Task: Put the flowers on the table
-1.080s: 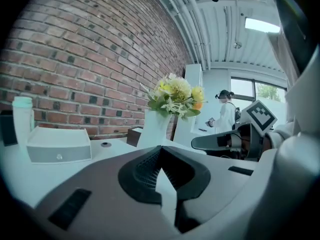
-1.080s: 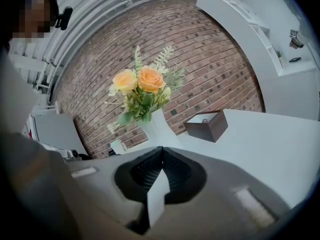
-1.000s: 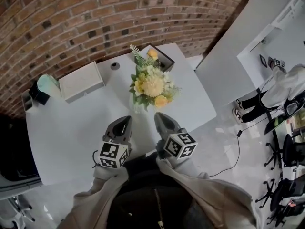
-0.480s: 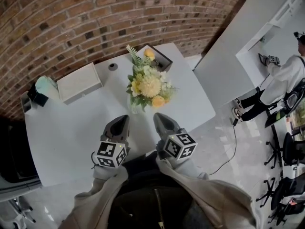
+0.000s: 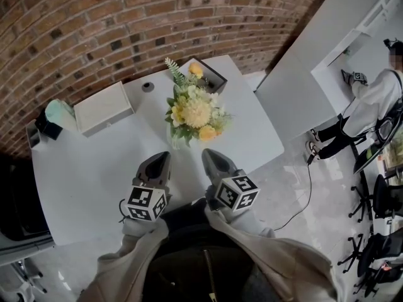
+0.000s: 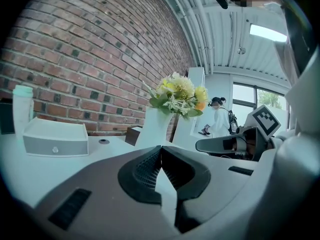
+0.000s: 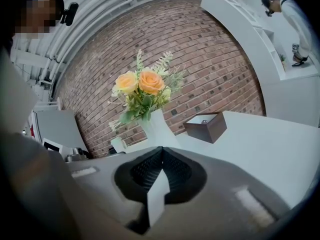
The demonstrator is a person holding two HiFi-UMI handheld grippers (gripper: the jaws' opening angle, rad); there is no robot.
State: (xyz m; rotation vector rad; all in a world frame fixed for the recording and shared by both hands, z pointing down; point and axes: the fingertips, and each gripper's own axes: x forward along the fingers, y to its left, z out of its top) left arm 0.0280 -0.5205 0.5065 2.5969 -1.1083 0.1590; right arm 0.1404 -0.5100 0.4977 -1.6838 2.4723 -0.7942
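Observation:
A bouquet of yellow, cream and orange flowers (image 5: pixel 192 113) stands upright in a white vase (image 6: pixel 155 126) on the white table (image 5: pixel 88 168), past the middle towards the brick wall. Both grippers hover side by side over the table's near edge, pointing at the vase and well short of it. My left gripper (image 5: pixel 157 162) is shut with nothing in it; its jaws meet in the left gripper view (image 6: pixel 161 146). My right gripper (image 5: pixel 211 157) is also shut and holds nothing (image 7: pixel 162 148). In the right gripper view the flowers (image 7: pixel 142 90) rise straight ahead.
A white box (image 5: pixel 104 107) lies at the back left, with a mint cup (image 5: pixel 60 111) and a black item (image 5: pixel 49 126) beside it. A dark open box (image 5: pixel 211 74) sits behind the vase. A white counter (image 5: pixel 315 61) and a person (image 5: pixel 371 106) are at right.
Grippers and vase keep their places; the head view has drifted a little. The person at the far right has straightened up.

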